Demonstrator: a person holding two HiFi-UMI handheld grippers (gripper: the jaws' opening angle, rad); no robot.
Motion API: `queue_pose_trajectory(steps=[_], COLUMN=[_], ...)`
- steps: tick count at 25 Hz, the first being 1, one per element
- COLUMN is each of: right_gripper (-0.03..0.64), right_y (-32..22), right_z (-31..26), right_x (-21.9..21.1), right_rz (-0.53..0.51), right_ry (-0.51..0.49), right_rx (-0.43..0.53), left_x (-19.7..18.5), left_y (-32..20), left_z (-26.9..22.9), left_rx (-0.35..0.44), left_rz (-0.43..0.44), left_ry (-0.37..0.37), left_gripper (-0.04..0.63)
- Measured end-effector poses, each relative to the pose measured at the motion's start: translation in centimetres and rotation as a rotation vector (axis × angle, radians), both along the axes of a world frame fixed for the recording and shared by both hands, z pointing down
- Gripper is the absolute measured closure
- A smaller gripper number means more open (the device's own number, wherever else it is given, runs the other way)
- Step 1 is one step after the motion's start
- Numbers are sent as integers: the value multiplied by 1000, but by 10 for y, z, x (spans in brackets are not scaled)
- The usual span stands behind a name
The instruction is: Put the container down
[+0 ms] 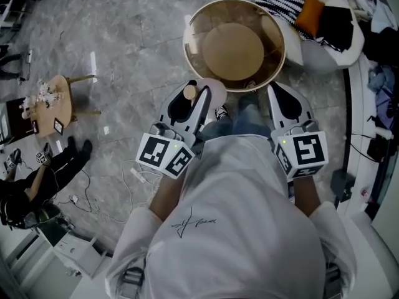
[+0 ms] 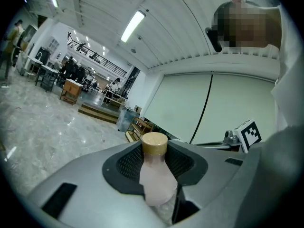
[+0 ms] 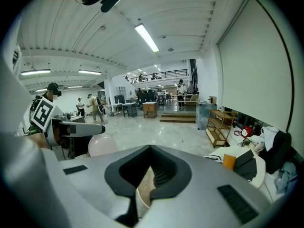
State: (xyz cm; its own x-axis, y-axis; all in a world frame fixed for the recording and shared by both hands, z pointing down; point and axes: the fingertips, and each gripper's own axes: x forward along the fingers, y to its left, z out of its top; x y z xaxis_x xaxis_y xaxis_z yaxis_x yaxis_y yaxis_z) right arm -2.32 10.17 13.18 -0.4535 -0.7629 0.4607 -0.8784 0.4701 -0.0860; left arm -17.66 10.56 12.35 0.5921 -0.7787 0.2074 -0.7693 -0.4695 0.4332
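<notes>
My left gripper (image 1: 190,99) is shut on a pale pink bottle (image 1: 211,90) with a tan cap (image 1: 189,92), held in the air just before the near rim of a round wooden table (image 1: 234,42). In the left gripper view the bottle (image 2: 156,179) sits between the jaws with its cap (image 2: 154,144) at the far end. My right gripper (image 1: 288,101) hovers by the table's near right rim, jaws closed with nothing between them. From the right gripper view (image 3: 149,175) the bottle's round pink base (image 3: 102,145) shows at the left.
A white seat with a striped cloth (image 1: 283,2) and an orange cushion (image 1: 310,14) stands behind the table at the right. A small wooden stool (image 1: 57,98) carrying small items is at the left. Cables (image 1: 134,173) lie on the marble floor.
</notes>
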Motion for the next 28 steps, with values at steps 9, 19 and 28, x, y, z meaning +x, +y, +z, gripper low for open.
queue_pose_trajectory(steps=[9, 19, 28], right_gripper=[601, 601, 601], right_y=[-26, -60, -78], right_z=[13, 6, 11], right_x=[13, 17, 19], right_rz=[-31, -100, -132], right_ry=[-24, -43, -62], right_rx=[-22, -10, -27], left_x=[20, 35, 43], left_y=[-23, -49, -70], left_z=[4, 7, 15], left_rx=[-5, -22, -42], left_rz=[-13, -45, -46], left_ry=[-7, -15, -7], left_gripper=[449, 449, 449])
